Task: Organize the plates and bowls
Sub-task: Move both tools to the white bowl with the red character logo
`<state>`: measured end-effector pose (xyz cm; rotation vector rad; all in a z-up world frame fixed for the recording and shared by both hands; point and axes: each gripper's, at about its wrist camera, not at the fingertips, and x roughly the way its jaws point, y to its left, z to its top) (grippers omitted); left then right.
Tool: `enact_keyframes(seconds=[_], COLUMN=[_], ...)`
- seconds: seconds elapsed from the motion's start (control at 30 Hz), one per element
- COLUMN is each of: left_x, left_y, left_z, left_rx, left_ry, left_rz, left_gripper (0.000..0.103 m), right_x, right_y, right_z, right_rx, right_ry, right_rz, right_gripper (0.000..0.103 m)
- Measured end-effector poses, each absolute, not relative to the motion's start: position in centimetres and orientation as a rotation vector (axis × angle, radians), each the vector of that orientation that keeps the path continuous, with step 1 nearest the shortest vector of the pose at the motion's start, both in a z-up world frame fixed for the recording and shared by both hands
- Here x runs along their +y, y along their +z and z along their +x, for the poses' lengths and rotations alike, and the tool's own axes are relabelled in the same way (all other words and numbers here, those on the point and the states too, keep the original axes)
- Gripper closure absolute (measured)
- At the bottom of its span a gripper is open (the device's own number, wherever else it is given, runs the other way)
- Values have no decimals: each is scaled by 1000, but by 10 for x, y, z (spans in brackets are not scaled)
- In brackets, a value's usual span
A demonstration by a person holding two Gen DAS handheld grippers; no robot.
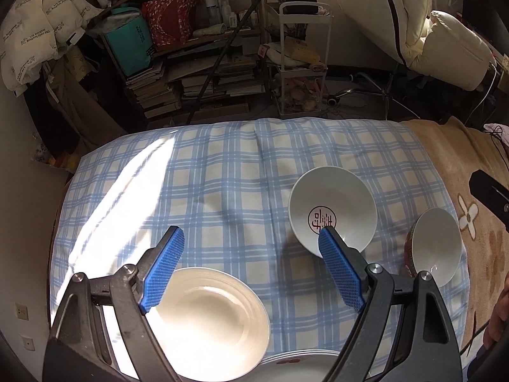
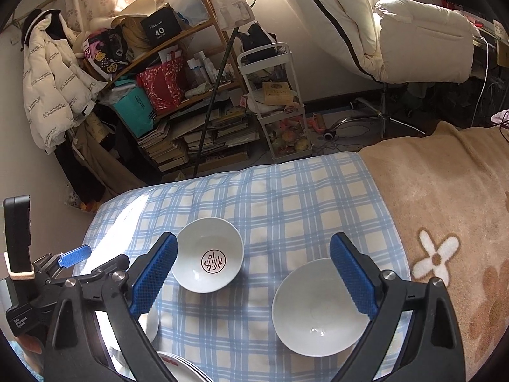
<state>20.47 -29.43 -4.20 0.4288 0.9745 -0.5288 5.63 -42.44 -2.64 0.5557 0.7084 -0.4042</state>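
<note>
- Cluttered bedroom around me: a bookshelf (image 2: 178,102) crammed with bags and stacked books, a white trolley (image 2: 280,102), and a pale reclining chair (image 2: 423,41) against the far wall
- Dishes sit on a bed, on a blue checked cloth (image 1: 222,175) laid beside a tan flowered blanket (image 2: 445,210); I judge the cloth is there as a flat, clean working patch on the soft bed
- My left tongs (image 1: 251,264) stand wide open with nothing between the pads, hanging just above the white plate (image 1: 210,318) nearest me; that plate appears to rest on another plate with a red mark (image 1: 302,361) at the bottom edge, so I judge a plate stack is forming there
- My right tongs (image 2: 254,273) are also spread wide and empty, hovering over the cloth between the two bowls
- Bowl with the red emblem (image 2: 208,256) sits upright, farther out on the cloth; the plain white bowl (image 2: 315,305) sits nearer, just under the right pad and close to the blanket's edge, with a reddish outside visible from the left view
- The two bowls lie apart, not nested, so that sorting is not yet done; I judge the open right tongs are poised to take the plain bowl's rim
- Soft bedding means a bowl could tip when nudged, so I'd grip the rim squarely
</note>
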Motion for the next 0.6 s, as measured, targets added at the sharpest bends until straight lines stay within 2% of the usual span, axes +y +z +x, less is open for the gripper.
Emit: enact_keyframes(seconds=[0.23, 0.6], left_x=[-315, -337], left_y=[-62, -101], left_z=[211, 225], left_rx=[987, 1044], left_ry=[-528, -515], left_rz=[474, 504], left_gripper=[18, 18], right_x=[-435, -438], right_y=[-46, -85], right_z=[69, 98], right_rx=[715, 825], right_ry=[-378, -356], right_rz=[614, 596], right_gripper=[2, 8])
